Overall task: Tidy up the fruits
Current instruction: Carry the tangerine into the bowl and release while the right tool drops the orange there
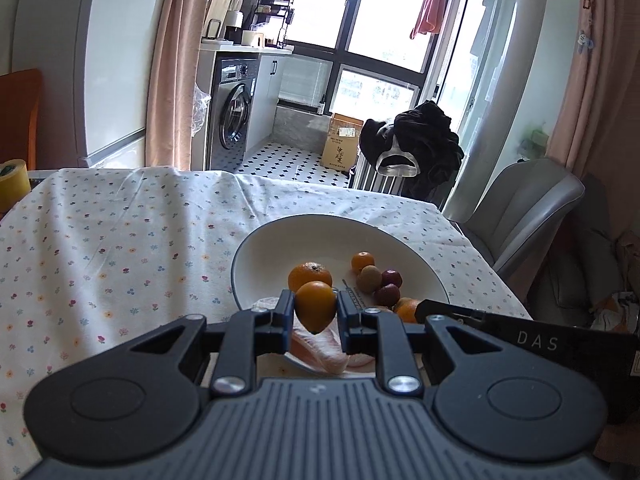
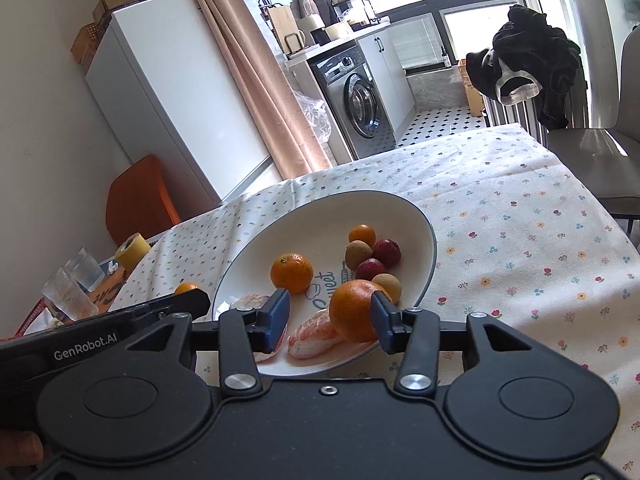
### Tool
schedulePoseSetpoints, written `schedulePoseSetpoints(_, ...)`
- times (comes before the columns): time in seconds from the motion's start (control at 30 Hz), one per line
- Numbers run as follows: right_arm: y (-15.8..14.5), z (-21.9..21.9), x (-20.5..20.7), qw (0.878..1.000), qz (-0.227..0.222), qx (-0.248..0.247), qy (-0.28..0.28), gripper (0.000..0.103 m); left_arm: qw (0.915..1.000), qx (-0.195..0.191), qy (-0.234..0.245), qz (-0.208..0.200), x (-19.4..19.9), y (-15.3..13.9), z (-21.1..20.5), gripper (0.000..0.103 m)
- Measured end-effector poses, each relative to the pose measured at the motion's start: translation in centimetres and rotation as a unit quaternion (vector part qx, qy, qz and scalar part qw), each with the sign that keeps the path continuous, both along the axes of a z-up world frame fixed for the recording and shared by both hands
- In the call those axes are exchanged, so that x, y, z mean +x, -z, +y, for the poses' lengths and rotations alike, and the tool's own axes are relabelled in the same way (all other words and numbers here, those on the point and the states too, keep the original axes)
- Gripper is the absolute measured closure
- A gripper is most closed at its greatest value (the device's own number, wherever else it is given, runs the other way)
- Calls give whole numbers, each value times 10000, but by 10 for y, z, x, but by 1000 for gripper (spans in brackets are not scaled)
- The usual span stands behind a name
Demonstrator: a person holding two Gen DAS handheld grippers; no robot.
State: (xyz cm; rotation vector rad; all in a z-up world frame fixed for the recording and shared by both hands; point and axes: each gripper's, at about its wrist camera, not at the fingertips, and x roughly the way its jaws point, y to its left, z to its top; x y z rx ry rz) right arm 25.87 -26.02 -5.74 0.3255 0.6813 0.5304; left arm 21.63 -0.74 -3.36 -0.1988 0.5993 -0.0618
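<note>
Fruits sit gathered in a wide white plate (image 2: 430,232) on the table (image 1: 120,248), which wears a cloth printed with small flowers. At the far left of the right wrist view, clear glasses (image 2: 68,292) and a yellow tape roll (image 2: 134,249) stand off the cloth, clear of the work.

The left gripper (image 1: 316,309) is pinching a small orange (image 1: 316,306) between its pads, held just above the near rim of the plate, over the peeled citrus segments (image 1: 320,350); it seems poised to set this fruit among the others. Behind it rests a larger mandarin (image 1: 310,276), and to the right a cluster of a small orange fruit, a brown one and two dark red ones (image 1: 388,286) lies close together, seemingly grouped by kind.

The right gripper (image 2: 330,316) is spread wide with nothing pinched; its right pad lies against or just in front of a big mandarin (image 2: 354,312) at the plate's near edge, and I cannot tell which.

Readable writing: "GenRobot.AI" on the left gripper's body in the right wrist view, "DAS" on the right gripper's body, and part of a word, "weet", printed inside the plate.
</note>
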Motion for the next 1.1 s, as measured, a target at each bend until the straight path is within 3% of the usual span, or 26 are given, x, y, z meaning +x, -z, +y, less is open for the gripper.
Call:
schedulePoseSetpoints(0.23, 2, -10, -2, 9999, 6, 119, 59, 58, 10000, 62, 59, -9, 11, -2, -9, 82)
schedulePoseSetpoints(0.53, 3, -14, -3, 9998, 32, 166, 39, 58, 9999, 108, -114, 39, 8, -3, -3, 71)
schedulePoseSetpoints(0.97, -6, -13, -13, 9999, -96, 97, -49, 56, 9994, 156, -309, -41, -21, -13, 6, 33)
schedulePoseSetpoints(1.1, -13, -13, -21, 9997, -240, 6, -59, 48, 9992, 184, -343, -81, -32, -17, 7, 27)
